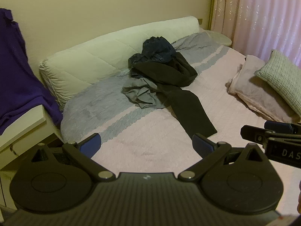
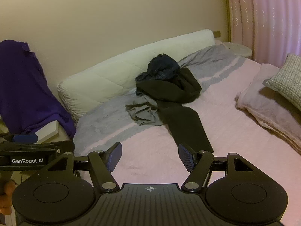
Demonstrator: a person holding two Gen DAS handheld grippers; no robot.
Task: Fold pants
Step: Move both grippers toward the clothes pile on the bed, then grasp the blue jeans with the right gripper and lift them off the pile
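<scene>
Left wrist view: the black pants (image 1: 180, 86) lie near the middle of the bed (image 1: 150, 141), on its pink and grey cover. Their upper part is bunched in a heap at the far side, just in front of the long white bolster (image 1: 105, 56) against the wall. One leg runs out flat from the heap toward the camera, its long axis slanting from far left to near right, with the cuff end nearest. A dark blue garment (image 1: 156, 50) sits on the far top of the heap, and a crumpled grey garment (image 1: 141, 94) touches the pants on their left. The left gripper (image 1: 147, 144) is held level above the near part of the bed, pointing at the pile, its blue-padded fingers spread wide with nothing between them. The leg's cuff lies just beyond its right finger. At the right edge the right gripper (image 1: 270, 131) shows from the side; how far it is open cannot be told here. A folded pink blanket (image 1: 252, 92) and a grey cushion (image 1: 282, 79) lie at the right, and a purple cloth (image 1: 17, 71) hangs at the left.

Right wrist view: the pants (image 2: 178, 101) show the same lie, leg slanting toward the near right, cuff just beyond the right finger. The right gripper (image 2: 149, 157) hovers over the near bed, fingers well apart and empty. The left gripper (image 2: 35, 145) juts in from the left edge, and part of a hand (image 2: 6, 197) shows below it.
</scene>
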